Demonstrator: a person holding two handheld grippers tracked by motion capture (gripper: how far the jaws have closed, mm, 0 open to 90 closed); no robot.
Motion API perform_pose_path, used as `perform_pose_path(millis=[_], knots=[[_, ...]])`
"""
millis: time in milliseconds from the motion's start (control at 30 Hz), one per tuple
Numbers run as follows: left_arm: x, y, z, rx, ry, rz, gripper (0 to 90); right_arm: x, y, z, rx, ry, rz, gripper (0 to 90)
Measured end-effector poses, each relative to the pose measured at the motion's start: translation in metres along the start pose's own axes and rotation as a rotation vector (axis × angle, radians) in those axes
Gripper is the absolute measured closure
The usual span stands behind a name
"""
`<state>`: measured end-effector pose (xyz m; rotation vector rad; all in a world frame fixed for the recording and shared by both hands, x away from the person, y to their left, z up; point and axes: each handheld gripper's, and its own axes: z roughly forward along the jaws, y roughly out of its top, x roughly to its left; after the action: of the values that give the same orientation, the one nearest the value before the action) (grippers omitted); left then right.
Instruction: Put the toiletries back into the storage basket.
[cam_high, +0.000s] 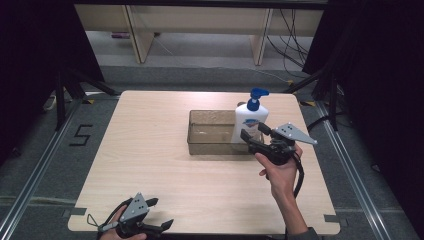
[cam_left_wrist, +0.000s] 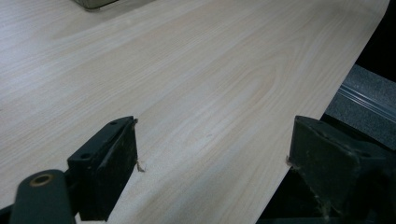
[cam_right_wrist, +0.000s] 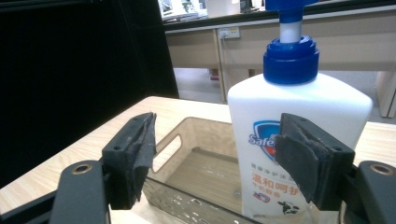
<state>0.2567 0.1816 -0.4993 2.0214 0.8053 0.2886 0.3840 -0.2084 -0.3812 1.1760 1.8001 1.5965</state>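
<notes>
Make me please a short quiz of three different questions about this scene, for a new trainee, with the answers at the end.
1. True or false: the bottle stands upright inside the bin.
2. Which gripper is nearer the bottle? A) left gripper B) right gripper
3. Fill in: the bottle's pump is coloured ____.

Key
1. True; it stands at the bin's right end.
2. B; its open jaws point at the bottle, without gripping it. The left gripper rests open at the table's near edge.
3. Blue.
</notes>
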Motion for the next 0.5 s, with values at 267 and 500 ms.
perform_pose_path(millis=[267, 500], knots=[[0.0000, 0.0000, 0.0001, -0.005, 0.002, -0.001, 14.9, 0.0033, -0.0026, 0.0003, 0.012, 0.008, -0.003, 26.0], [0.0003, 0.0000, -0.0002, -0.001, 0.004, 0.005, 14.9, 0.0047, -0.0067, 0.0019, 0.027, 0.036, -0.023, 24.4]])
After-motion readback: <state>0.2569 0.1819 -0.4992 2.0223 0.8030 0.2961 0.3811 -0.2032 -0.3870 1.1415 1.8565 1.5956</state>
